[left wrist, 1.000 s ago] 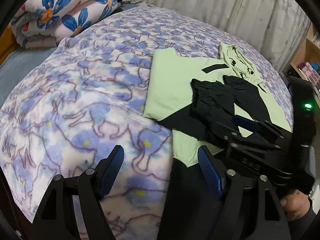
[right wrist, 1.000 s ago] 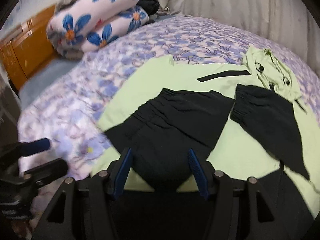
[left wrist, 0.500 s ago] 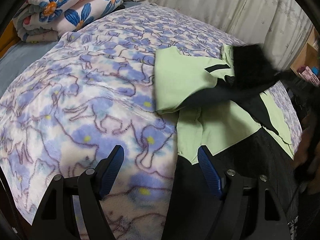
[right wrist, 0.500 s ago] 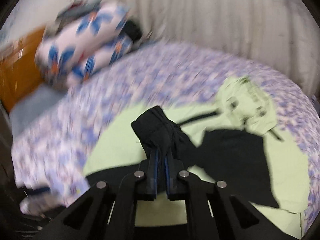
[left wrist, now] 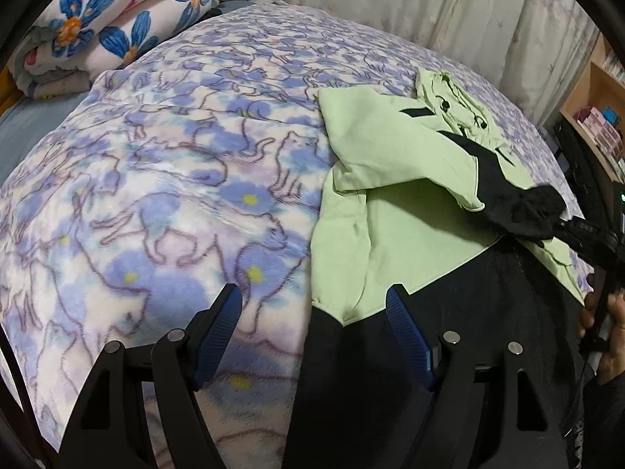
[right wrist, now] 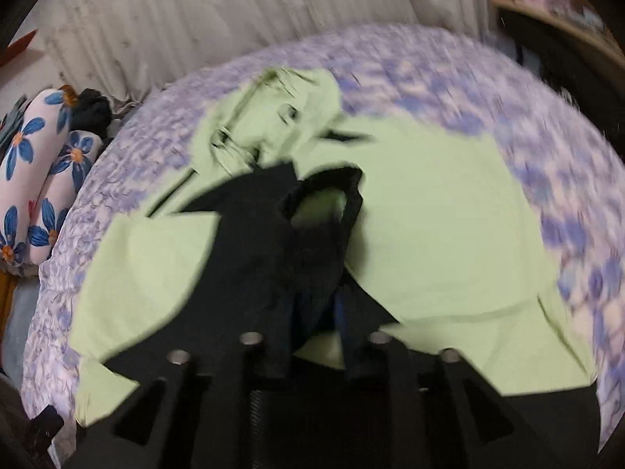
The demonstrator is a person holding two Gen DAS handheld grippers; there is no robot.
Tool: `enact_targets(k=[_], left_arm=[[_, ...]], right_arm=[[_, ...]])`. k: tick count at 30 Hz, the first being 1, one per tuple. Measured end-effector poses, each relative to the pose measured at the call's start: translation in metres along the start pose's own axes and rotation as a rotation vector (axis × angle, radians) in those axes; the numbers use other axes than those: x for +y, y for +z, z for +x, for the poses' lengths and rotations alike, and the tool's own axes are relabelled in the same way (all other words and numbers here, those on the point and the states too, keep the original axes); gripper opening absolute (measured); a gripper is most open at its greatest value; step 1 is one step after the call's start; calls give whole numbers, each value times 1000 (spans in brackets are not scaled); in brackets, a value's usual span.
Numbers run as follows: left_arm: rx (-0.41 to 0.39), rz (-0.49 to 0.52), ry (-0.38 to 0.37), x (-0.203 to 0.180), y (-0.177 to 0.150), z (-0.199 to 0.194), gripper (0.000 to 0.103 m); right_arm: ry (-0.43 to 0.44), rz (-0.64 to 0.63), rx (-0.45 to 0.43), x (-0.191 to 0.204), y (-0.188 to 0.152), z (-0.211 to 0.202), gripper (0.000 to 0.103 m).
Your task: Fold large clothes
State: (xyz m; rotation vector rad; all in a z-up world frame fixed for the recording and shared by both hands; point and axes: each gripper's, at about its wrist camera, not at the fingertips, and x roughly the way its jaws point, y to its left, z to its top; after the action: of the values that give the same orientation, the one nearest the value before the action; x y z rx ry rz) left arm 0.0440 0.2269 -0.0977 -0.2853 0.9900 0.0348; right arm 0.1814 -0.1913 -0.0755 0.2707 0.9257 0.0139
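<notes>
Left wrist view: one light green and black hoodie (left wrist: 394,211) lies on the right half of a cat-print blanket (left wrist: 164,195), whose left half is bare. The left gripper (left wrist: 314,312) hangs with jaws wide apart, holding nothing, above the hoodie's near left edge. Two floral rolled quilts (left wrist: 101,35) sit far left.

Right wrist view: blurred. The right gripper (right wrist: 312,312) has just been opening, the black sleeve (right wrist: 308,234) bunched between its jaws; whether the pads press it, I cannot tell. A curtain (right wrist: 234,11) hangs behind.

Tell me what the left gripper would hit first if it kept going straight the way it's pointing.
Probably the bed's blanket, right by the left edge of the green hoodie. The open left gripper frames that boundary with nothing between its fingers; depth is hard to judge.
</notes>
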Motion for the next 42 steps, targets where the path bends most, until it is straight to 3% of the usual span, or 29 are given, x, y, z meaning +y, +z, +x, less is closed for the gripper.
enact_targets(k=[5, 11, 15, 22, 23, 24, 25, 30, 32, 33, 35, 38, 40, 42], left_arm=[[3, 46, 2, -11, 17, 10, 75], [2, 73, -47, -25, 64, 22, 75], [0, 72, -110, -29, 103, 35, 75], [95, 66, -43, -21, 140, 103, 74], [110, 66, -37, -20, 142, 110, 74], [117, 69, -26, -20, 142, 115, 74], [118, 75, -14, -22, 143, 120, 74], [60, 117, 41, -40, 148, 123, 74], [47, 135, 67, -47, 150, 126, 74], [39, 151, 91, -52, 149, 130, 74], [30, 196, 160, -63, 148, 141, 71], [35, 222, 236, -73, 145, 160, 69], [29, 207, 245, -74, 145, 165, 69], [23, 204, 249, -75, 147, 165, 69]], right_arm=[[86, 42, -22, -20, 7, -10, 54], [177, 98, 38, -39, 31, 6, 55], [169, 92, 94, -49, 37, 25, 55], [208, 46, 164, -49, 32, 62, 55], [203, 17, 155, -45, 31, 63, 51], [170, -32, 140, -38, 31, 62, 40], [127, -106, 122, -27, 32, 59, 21], [132, -205, -96, -5, 55, 20, 20], [101, -207, -171, -2, 73, 14, 10], [86, -199, -182, -3, 80, 16, 10], [44, -181, -174, -7, 91, 29, 10], [-59, -182, -67, -16, 93, 69, 13], [-98, -154, 19, -27, 89, 91, 17], [-80, -106, 38, -38, 84, 89, 23]])
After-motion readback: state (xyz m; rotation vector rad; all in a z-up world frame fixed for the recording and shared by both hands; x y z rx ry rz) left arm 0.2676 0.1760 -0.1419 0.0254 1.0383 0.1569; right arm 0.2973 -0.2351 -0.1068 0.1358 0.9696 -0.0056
